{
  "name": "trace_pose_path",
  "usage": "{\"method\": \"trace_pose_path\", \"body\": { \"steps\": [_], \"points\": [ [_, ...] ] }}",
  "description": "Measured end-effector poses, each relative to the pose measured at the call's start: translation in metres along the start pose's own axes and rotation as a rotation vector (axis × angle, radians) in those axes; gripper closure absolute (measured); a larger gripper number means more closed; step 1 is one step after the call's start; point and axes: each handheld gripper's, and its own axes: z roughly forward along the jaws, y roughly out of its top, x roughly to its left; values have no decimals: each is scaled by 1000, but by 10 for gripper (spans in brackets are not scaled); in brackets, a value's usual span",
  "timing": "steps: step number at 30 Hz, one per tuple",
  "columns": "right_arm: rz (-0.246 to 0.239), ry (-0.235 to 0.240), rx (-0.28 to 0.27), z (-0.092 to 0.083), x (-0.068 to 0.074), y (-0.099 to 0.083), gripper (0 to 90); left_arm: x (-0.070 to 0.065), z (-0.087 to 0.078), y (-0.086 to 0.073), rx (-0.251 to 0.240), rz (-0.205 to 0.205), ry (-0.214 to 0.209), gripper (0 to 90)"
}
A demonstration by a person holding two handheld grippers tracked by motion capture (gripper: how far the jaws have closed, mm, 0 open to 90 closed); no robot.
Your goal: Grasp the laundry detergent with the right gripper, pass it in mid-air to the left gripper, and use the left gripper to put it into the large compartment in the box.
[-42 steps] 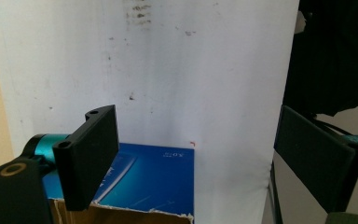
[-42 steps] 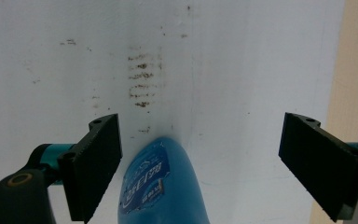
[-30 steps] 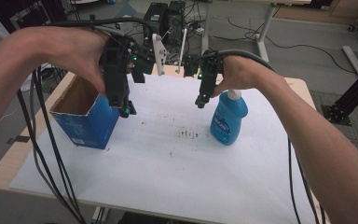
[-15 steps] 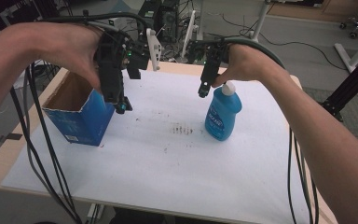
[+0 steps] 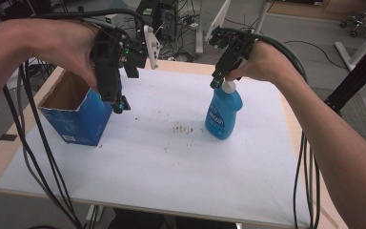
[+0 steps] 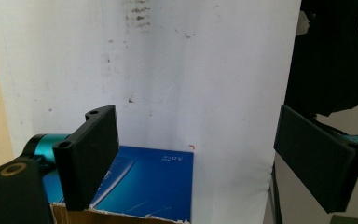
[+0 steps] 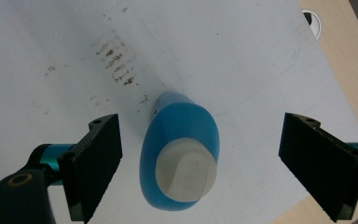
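One blue bottle (image 7: 179,154) with a white cap (image 7: 185,172) stands upright on the tabletop (image 5: 171,157), directly below the right tongs (image 7: 200,163) — jaws spread wide on either side, touching nothing. The left tongs (image 6: 196,158) also gape wide, empty, above the near edge of one open blue box (image 5: 76,112).

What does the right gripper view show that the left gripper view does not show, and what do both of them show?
Right gripper view alone: the blue bottle seen from above, with its white cap, standing between the open jaws of the right gripper and touching neither.

Left gripper view alone: the blue cardboard box and its torn top edge, below the open jaws of the left gripper.

Both: the white table sheet with its brown stains, and a strip of wooden table edge.
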Motion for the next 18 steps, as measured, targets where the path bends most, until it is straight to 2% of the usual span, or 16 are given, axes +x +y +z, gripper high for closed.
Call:
{"method": "trace_pose_path", "body": {
  "steps": [3, 6, 11, 15, 18],
  "points": [
    [31, 0, -10, 0, -1, -8, 126, -1, 0, 1, 0, 0, 0, 140],
    [42, -9, -20, 3, 0, -16, 126, -2, 1, 2, -2, 5, 1, 140],
    [70, -1, -58, 9, 3, -28, 126, -1, 2, 3, 0, 11, 1, 140],
    [91, 20, -112, 13, 8, -37, 126, -2, 4, 4, 6, 12, -5, 139],
    [103, 14, -135, 15, 10, -44, 126, -2, 5, 5, 16, 16, -6, 139]
  ]
}}
